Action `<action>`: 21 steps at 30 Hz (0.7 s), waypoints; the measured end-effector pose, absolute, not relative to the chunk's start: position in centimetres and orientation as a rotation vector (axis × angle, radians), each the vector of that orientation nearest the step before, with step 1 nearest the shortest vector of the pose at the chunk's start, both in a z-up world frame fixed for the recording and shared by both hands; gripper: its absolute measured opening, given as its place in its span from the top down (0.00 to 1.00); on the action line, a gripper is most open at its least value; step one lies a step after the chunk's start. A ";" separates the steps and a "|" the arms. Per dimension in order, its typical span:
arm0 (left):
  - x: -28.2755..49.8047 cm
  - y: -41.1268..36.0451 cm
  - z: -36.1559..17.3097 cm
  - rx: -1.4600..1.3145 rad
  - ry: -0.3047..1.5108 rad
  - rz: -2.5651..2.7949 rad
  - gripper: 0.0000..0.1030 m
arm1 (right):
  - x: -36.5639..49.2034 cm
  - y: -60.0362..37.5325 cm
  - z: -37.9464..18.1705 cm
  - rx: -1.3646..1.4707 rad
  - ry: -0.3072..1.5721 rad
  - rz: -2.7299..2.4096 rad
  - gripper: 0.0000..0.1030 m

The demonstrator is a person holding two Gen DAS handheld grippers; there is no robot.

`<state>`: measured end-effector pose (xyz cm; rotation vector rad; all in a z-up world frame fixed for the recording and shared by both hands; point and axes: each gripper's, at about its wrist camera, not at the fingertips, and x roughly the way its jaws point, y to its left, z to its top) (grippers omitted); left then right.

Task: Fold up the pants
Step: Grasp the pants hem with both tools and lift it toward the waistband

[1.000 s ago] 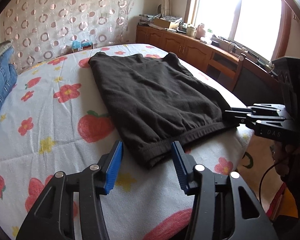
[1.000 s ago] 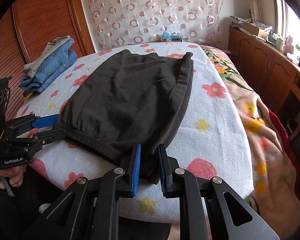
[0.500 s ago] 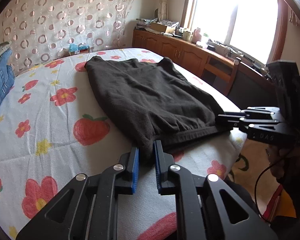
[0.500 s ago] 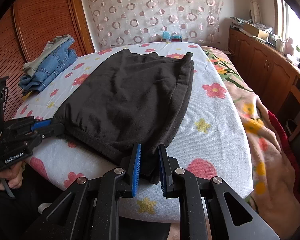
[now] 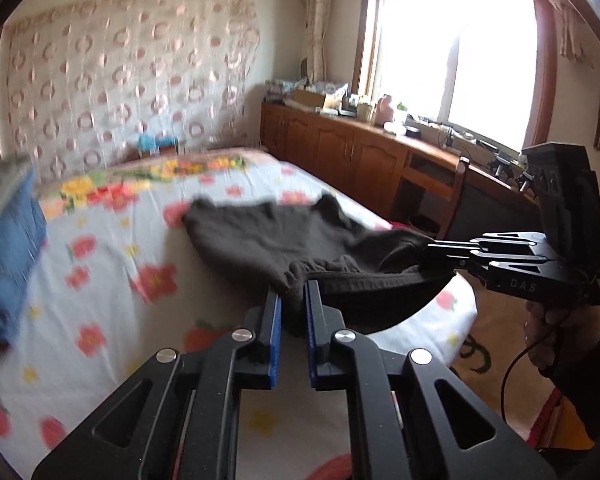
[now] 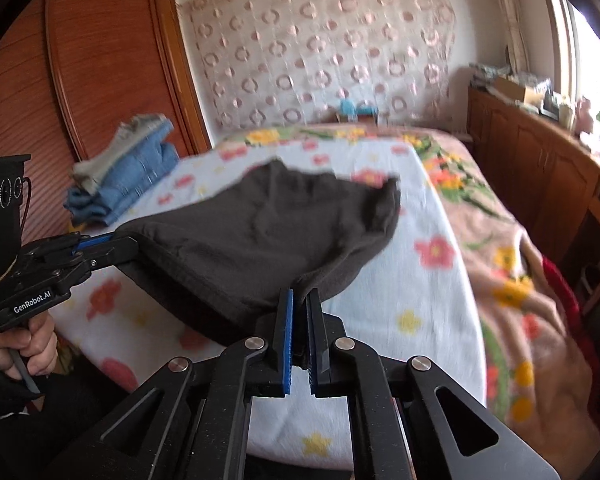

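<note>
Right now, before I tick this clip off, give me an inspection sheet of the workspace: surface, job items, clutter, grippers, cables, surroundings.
Surface: bed with a white flower-print cover; pink floral blanket along its window side.
Job's things: dark pants, near edge raised off the bed, far end resting on it.
Clutter: folded jeans stack by the wardrobe; small blue item at the bed's head, too blurred to identify.
Grippers: left gripper shut on one near corner of the pants; right gripper shut on the other.
Cables: thin dark cable hanging below the right handle.
Surroundings: wooden wardrobe, patterned curtain, wooden cabinets with crowded top, bright window.
</note>
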<state>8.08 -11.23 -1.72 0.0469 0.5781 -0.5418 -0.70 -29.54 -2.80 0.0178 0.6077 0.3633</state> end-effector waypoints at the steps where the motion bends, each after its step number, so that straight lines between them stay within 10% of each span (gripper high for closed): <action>1: 8.1 -11.0 -0.7 0.043 0.558 -0.545 0.89 | -0.7 -29.4 -2.1 0.016 0.592 0.370 0.95; 21: 7.6 -4.3 12.6 0.090 0.303 -0.396 0.90 | -1.4 -24.3 11.1 -0.084 0.289 0.493 0.95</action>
